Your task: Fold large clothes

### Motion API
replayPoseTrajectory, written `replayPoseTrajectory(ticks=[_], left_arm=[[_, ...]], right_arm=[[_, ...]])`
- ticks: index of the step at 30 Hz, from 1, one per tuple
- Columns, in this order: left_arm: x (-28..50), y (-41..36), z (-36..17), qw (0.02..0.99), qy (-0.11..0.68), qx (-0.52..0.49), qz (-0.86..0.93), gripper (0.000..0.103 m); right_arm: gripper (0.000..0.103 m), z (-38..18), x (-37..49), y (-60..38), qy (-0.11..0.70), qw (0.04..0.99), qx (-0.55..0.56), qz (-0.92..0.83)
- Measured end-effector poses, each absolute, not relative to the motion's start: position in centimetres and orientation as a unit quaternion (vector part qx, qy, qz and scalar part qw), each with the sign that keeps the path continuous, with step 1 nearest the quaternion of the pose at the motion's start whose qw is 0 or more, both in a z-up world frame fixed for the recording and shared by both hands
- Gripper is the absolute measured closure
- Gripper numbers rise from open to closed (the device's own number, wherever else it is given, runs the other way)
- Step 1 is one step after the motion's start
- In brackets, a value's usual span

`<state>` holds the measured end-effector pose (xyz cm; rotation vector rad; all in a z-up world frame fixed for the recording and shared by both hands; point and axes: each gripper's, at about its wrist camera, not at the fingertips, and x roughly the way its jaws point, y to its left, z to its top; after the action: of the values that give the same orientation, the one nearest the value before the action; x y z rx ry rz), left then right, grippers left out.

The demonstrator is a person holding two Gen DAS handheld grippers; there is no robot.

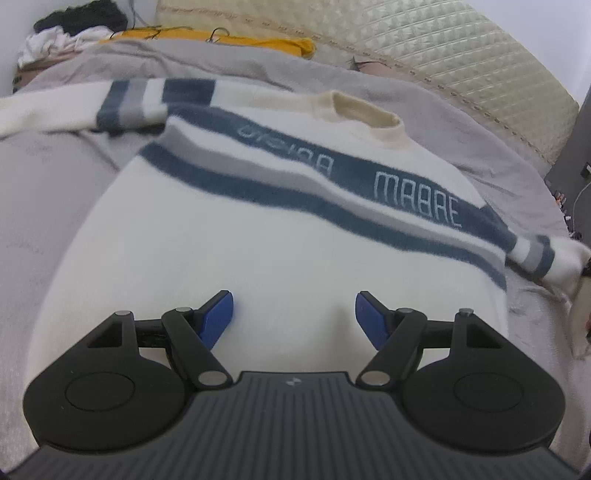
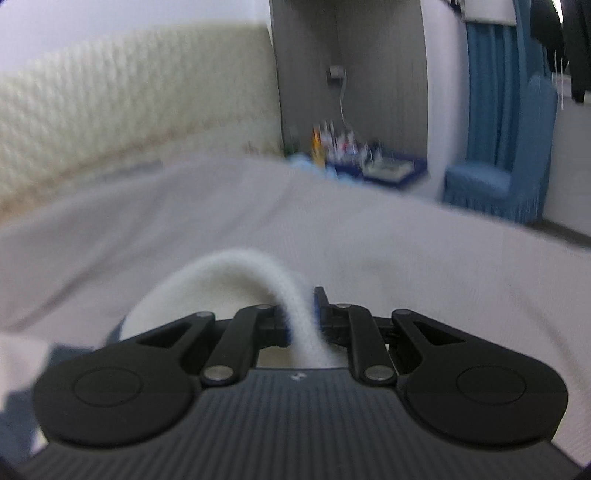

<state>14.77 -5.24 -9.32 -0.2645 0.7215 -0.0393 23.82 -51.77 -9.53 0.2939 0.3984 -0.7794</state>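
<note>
Cream knit fills the near part of the left wrist view: a sweater lies spread flat, front up, on a grey bedsheet. Just above the sweater's lower body hangs the left gripper, its blue-padded fingers spread wide with nothing between them. Farther up the sweater run dark blue and grey chest stripes with pale lettering, then the ribbed collar at its far end. One striped sleeve stretches out to the left of the collar, the other trails off past the sweater's right edge. Beyond the sweater, a yellow garment and a heap of dark and white clothes sit near a quilted cream headboard.

The right wrist view is blurred. There the right gripper has its jaws pressed nearly together, pinching a rolled fold of the sweater's cream fabric, which arches up and over to the left of the fingers. Beyond that fold lies the grey sheet, then the headboard, a cluttered low stand and a blue covered chair.
</note>
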Motion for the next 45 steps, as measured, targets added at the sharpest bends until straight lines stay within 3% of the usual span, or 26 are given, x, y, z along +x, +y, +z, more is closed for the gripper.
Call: replayPoseTrajectory(ticks=[5,11,17,19,20,36,45], left_arm=[[15.7,-6.2,-9.8,0.931,0.350,-0.101,-0.021,0.026],[16.1,-6.0,-10.0,0.931,0.349,-0.107,-0.026,0.025],[15.4,-5.2,-9.6,0.928,0.347,-0.134,-0.032,0.025],[15.0,-4.9,-9.5,0.926,0.347,-0.142,-0.034,0.025],[14.9,-4.9,-9.4,0.925,0.348,-0.146,-0.035,0.025],[13.1,-4.3,-8.6,0.923,0.349,-0.160,-0.031,0.025],[14.5,-4.5,-9.4,0.921,0.358,-0.152,-0.025,0.025]], right_arm=[[0.087,-12.9,25.5,-53.0,0.225,0.888,0.160,-0.366],[0.083,-12.7,25.3,-52.9,0.218,0.890,0.180,-0.359],[0.052,-10.5,22.9,-51.5,0.188,0.893,0.201,-0.355],[0.025,-10.0,21.9,-51.1,0.184,0.897,0.205,-0.345],[0.020,-9.8,21.2,-51.0,0.182,0.897,0.219,-0.338],[0.021,-16.6,16.4,-52.4,0.168,0.758,0.599,-0.196],[0.044,-18.4,17.3,-54.6,0.152,0.755,0.609,-0.190]])
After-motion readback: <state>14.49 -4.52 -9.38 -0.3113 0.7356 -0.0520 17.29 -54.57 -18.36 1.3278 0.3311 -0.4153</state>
